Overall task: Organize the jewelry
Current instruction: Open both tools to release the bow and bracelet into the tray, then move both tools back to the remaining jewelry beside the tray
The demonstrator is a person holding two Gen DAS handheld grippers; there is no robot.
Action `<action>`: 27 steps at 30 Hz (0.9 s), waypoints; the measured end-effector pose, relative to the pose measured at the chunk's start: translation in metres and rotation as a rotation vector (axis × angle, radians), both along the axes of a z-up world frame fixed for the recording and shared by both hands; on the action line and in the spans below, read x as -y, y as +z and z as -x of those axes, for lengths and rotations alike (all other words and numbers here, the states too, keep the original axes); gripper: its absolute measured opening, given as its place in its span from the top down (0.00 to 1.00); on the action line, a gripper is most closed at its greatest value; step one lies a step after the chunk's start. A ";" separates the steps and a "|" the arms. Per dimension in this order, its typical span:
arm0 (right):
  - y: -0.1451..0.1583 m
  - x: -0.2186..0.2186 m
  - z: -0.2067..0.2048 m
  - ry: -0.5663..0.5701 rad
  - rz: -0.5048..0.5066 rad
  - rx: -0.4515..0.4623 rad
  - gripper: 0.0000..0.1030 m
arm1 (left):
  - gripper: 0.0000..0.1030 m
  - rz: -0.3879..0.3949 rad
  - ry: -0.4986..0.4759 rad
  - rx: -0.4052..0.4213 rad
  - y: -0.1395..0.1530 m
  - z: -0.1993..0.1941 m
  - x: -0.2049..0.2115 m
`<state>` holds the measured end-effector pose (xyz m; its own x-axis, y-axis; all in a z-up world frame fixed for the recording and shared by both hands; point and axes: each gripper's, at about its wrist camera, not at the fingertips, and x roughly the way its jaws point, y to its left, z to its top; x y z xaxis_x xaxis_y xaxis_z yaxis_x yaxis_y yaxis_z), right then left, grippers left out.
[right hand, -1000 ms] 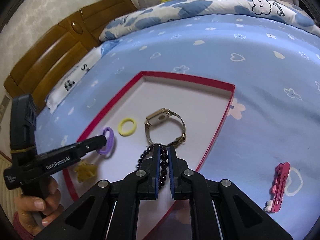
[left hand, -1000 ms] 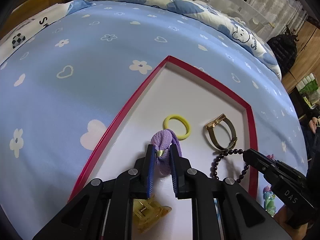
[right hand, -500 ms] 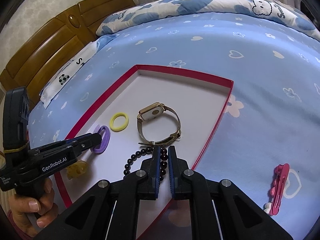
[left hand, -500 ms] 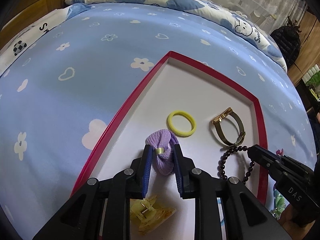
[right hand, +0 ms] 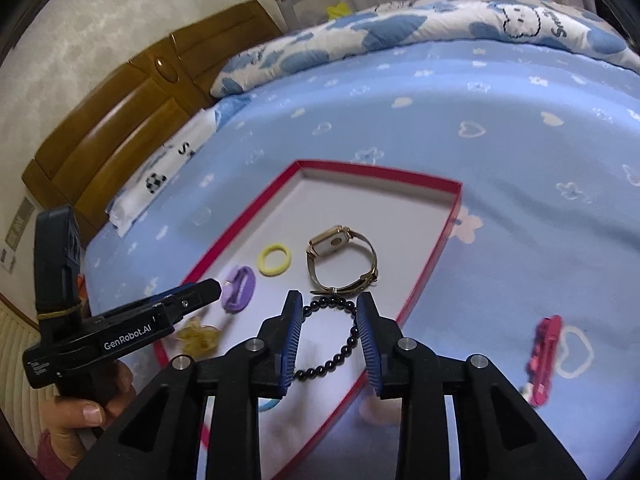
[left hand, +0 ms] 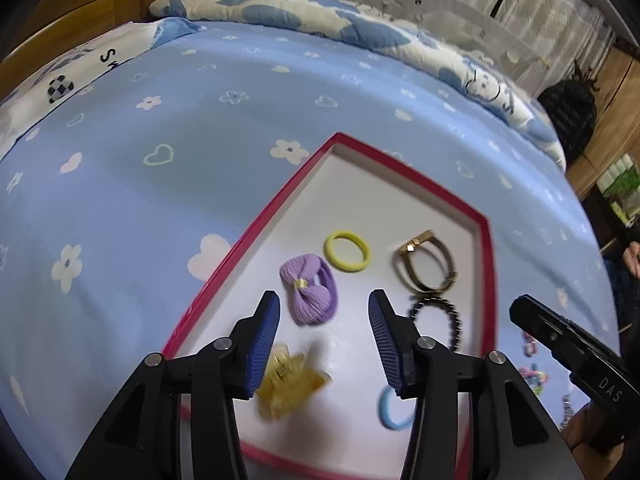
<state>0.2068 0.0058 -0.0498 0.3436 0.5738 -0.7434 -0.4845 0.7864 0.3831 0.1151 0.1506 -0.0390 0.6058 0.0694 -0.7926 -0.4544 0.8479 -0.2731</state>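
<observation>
Left wrist view showed the left gripper nearest the lens, its blue-padded jaws spread wide and holding nothing. Just under the left pad, at about seven o'clock, a translucent yellow claw clip lay blurred on the white floor of the red-rimmed tray, and at five o'clock a light blue hair tie peeked out beside the right pad. Between the pads and a little beyond them sat the purple bow scrunchie, free of both fingers. Farther on, at one o'clock, lay the yellow hair tie, and at two o'clock the gold wristwatch, with the black bead bracelet just nearer than the watch. The right gripper reached in from four o'clock. Beyond the tray stretched the blue bedsheet printed with hearts and flowers. In the right wrist view the right gripper was likewise parted, the bead bracelet lying loose between its pads on the tray floor. At four o'clock a pink hair clip lay on the sheet outside the tray. At twelve o'clock, past the watch, the far rim met the sheet, with the wooden headboard at ten o'clock.
</observation>
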 end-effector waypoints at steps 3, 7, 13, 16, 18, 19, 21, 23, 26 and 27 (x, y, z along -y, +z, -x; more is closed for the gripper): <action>0.014 0.017 0.009 -0.021 -0.022 0.025 0.65 | 0.44 0.023 0.010 0.033 0.009 0.015 0.007; 0.029 0.047 0.022 -0.059 -0.037 0.056 0.58 | 0.37 0.061 0.016 0.076 0.019 0.039 0.023; 0.048 0.097 0.039 -0.143 -0.051 0.087 0.52 | 0.36 0.081 -0.022 0.106 0.033 0.059 0.046; 0.059 0.118 0.047 -0.180 -0.064 0.111 0.50 | 0.35 0.078 -0.045 0.123 0.044 0.064 0.055; 0.065 0.129 0.053 -0.195 -0.070 0.124 0.46 | 0.32 0.075 -0.062 0.135 0.051 0.068 0.063; 0.069 0.135 0.055 -0.202 -0.072 0.132 0.45 | 0.32 0.074 -0.070 0.139 0.053 0.070 0.066; 0.076 0.147 0.063 -0.220 -0.071 0.150 0.43 | 0.31 0.070 -0.092 0.147 0.057 0.074 0.074; 0.080 0.160 0.070 -0.240 -0.065 0.166 0.41 | 0.30 0.066 -0.110 0.148 0.059 0.075 0.081; 0.082 0.177 0.081 -0.266 -0.053 0.176 0.40 | 0.30 0.068 -0.140 0.140 0.058 0.075 0.094; 0.081 0.182 0.084 -0.274 -0.047 0.174 0.40 | 0.30 0.068 -0.150 0.135 0.057 0.075 0.098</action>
